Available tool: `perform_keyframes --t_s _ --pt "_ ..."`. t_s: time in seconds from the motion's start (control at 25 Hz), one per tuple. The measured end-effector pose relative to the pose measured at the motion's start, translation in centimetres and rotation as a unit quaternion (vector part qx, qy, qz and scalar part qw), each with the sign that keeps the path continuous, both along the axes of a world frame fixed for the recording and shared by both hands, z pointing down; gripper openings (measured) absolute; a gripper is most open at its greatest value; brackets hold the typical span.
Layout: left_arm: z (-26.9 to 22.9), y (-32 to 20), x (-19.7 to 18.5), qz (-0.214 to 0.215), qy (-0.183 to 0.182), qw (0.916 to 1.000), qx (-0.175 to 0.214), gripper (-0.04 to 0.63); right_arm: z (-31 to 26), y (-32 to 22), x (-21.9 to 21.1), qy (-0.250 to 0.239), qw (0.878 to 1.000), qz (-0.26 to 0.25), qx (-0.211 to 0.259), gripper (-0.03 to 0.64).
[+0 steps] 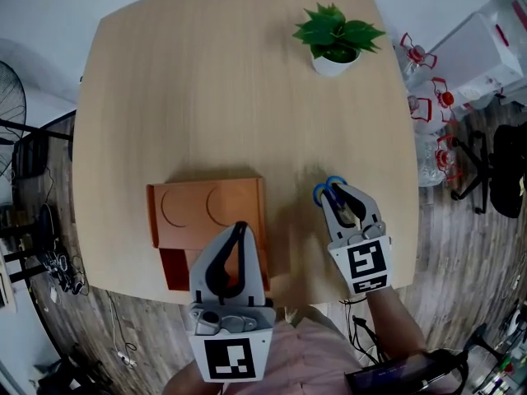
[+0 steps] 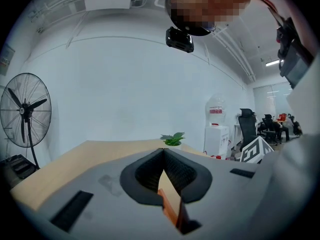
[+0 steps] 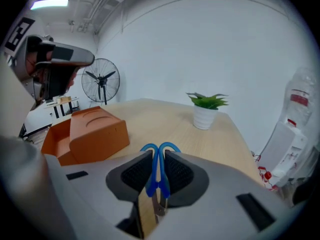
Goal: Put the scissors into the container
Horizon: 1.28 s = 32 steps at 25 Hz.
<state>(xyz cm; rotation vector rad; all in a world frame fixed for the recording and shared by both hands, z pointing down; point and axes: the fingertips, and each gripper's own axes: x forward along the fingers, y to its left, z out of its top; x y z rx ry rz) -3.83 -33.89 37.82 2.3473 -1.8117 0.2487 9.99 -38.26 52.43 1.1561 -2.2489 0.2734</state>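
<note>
The scissors (image 1: pixel 328 191) have blue loop handles that stick out past the jaw tips. My right gripper (image 1: pixel 339 197) is shut on them, near the table's front right. In the right gripper view the scissors (image 3: pixel 157 171) stand upright between the pads of the right gripper (image 3: pixel 159 158), with the metal pivot lower down. The orange container (image 1: pixel 206 212) sits at the front left of the table, with a lid bearing round marks and a lower open part in front. My left gripper (image 1: pixel 240 229) hovers over it, shut and empty. An orange edge of the container (image 2: pixel 169 210) shows below the left gripper (image 2: pixel 163 153).
A potted green plant (image 1: pixel 336 39) stands at the far right of the wooden table (image 1: pixel 206 97). Water bottles (image 1: pixel 424 97) and a white box lie on the floor to the right. A standing fan (image 3: pixel 102 81) is off the left side.
</note>
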Motion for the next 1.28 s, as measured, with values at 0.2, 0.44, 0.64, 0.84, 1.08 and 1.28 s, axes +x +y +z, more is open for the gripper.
perform_keyframes --t_s 0.2,0.44,0.64,0.84,1.08,1.28 --pt "-2.5 2.6 1.7 0.005 -0.006 0.9997 0.024 0.009 -5.2 3.0 1.8 -0.034 0.998 0.019 0.057 0.075" --pt "-6.2 6.9 3.5 0.007 -0.015 0.9978 0.064 0.009 -11.8 7.3 4.1 -0.061 0.989 0.032 0.131 0.075" --pt "-8.6 10.7 5.1 0.008 -0.018 0.9957 0.091 0.009 -15.9 11.3 6.0 -0.075 0.981 0.036 0.174 0.075" --pt "-11.4 14.3 6.5 0.011 -0.027 0.9905 0.134 0.009 -18.8 15.0 7.4 -0.081 0.977 0.045 0.190 0.075" --pt "-13.7 18.8 6.9 -0.005 -0.030 0.9867 0.160 0.009 -21.3 18.9 7.9 -0.084 0.974 0.029 0.210 0.075" --pt "-14.0 21.5 5.3 -0.034 -0.034 0.9867 0.155 0.009 -21.3 21.2 6.3 -0.094 0.973 0.006 0.212 0.075"
